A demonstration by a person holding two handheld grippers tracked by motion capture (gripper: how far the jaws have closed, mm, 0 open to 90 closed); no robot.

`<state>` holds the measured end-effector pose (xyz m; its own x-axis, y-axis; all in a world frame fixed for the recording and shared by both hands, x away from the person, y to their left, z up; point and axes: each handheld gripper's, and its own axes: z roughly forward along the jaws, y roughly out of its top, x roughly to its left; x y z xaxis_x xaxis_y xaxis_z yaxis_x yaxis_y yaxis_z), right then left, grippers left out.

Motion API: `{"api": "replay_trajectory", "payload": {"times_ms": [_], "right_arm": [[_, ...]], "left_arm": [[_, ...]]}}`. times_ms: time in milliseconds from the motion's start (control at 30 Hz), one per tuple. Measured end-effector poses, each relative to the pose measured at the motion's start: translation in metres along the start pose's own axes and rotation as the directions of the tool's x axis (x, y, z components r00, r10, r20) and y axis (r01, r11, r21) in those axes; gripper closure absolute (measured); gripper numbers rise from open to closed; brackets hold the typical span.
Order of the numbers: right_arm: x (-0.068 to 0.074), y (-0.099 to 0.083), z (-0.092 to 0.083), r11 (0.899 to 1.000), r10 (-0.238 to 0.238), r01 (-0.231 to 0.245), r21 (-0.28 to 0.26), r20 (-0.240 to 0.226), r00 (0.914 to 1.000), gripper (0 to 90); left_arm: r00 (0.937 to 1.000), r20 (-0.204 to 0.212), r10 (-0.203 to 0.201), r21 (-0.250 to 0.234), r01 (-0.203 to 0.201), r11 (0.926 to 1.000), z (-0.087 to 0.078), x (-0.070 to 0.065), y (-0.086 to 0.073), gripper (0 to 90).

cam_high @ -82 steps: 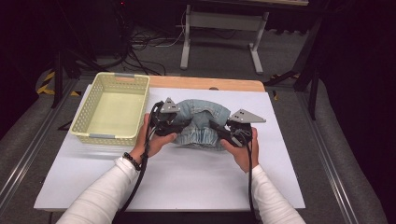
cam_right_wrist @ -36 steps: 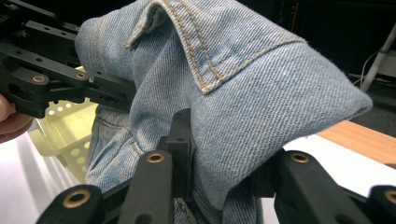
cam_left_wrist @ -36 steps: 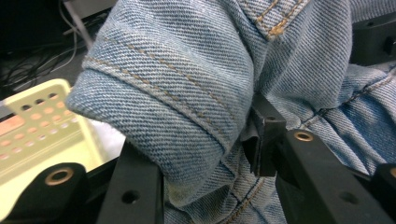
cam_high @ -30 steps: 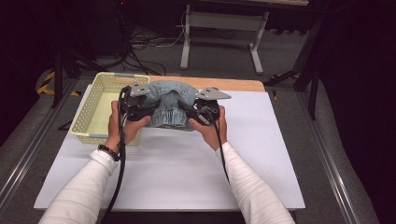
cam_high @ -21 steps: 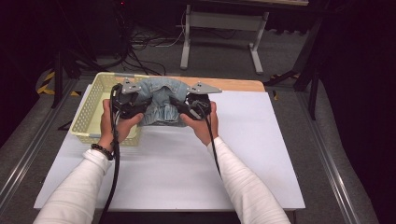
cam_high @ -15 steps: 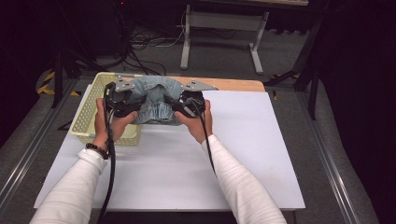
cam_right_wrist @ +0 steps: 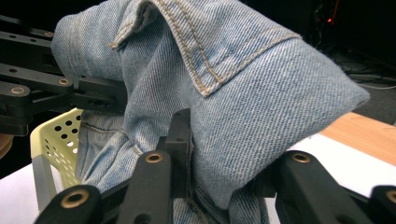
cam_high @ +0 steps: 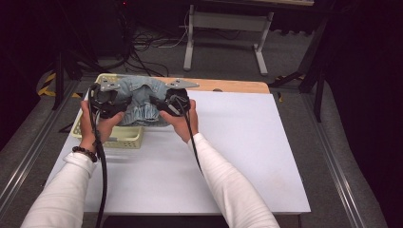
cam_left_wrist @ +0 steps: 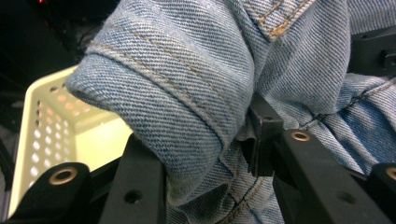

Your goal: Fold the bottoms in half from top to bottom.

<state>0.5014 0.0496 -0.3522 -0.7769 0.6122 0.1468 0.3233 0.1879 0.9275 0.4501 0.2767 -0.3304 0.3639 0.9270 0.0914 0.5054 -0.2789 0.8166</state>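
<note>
Two grippers, left (cam_high: 110, 102) and right (cam_high: 167, 102), jaws clamped on folded denim (cam_high: 140, 102) above basket (cam_high: 124, 137) at nine o'clock; next, lowering inside, then releasing.

Denim garment (cam_high: 140, 99): coarse woven cloth, tan stitching. Basket (cam_high: 124, 135): perforated pale-yellow plastic. Table (cam_high: 237, 142): matt white sheet, wooden far edge.

Person wearing white long sleeves (cam_high: 223, 180), dark beaded bracelet (cam_high: 84, 153); black brass-riveted grippers trailing black cables (cam_high: 100, 166), grey three-cornered plates (cam_high: 178, 84) sitting atop.
</note>
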Motion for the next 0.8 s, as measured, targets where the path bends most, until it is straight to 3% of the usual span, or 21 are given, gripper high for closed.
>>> {"api": "replay_trajectory", "payload": {"times_ms": [233, 400, 533, 633, 800], "right_arm": [[0.001, -0.003, 0.016, 0.999, 0.016, -0.016, 0.033, -0.012, 0.9998, 59.0], [-0.006, -0.006, 0.013, 0.997, 0.064, -0.062, 0.053, -0.040, 0.9971, 50.3], [-0.011, -0.008, 0.010, 0.994, 0.083, -0.078, 0.076, -0.058, 0.9949, 45.6], [-0.011, -0.009, 0.005, 0.994, 0.073, -0.068, 0.081, -0.062, 0.9955, 45.4], [-0.011, -0.017, -0.006, 0.996, 0.023, -0.020, 0.091, -0.029, 0.9993, 45.3]], "left_arm": [[1.0000, 0.009, 0.002, 0.026, -0.002, 0.9996, 0.001, 0.013, -0.007, 66.2], [0.9996, 0.022, -0.020, 0.030, 0.019, 0.9994, -0.002, 0.020, -0.011, 66.5], [0.9990, 0.007, -0.043, 0.034, 0.043, 0.9985, -0.004, 0.028, -0.015, 66.6], [0.9976, -0.022, -0.066, 0.049, 0.067, 0.9965, -0.002, 0.037, -0.018, 66.7], [0.9948, -0.014, -0.101, 0.111, 0.102, 0.9886, 0.011, 0.054, -0.027, 66.7]]}}
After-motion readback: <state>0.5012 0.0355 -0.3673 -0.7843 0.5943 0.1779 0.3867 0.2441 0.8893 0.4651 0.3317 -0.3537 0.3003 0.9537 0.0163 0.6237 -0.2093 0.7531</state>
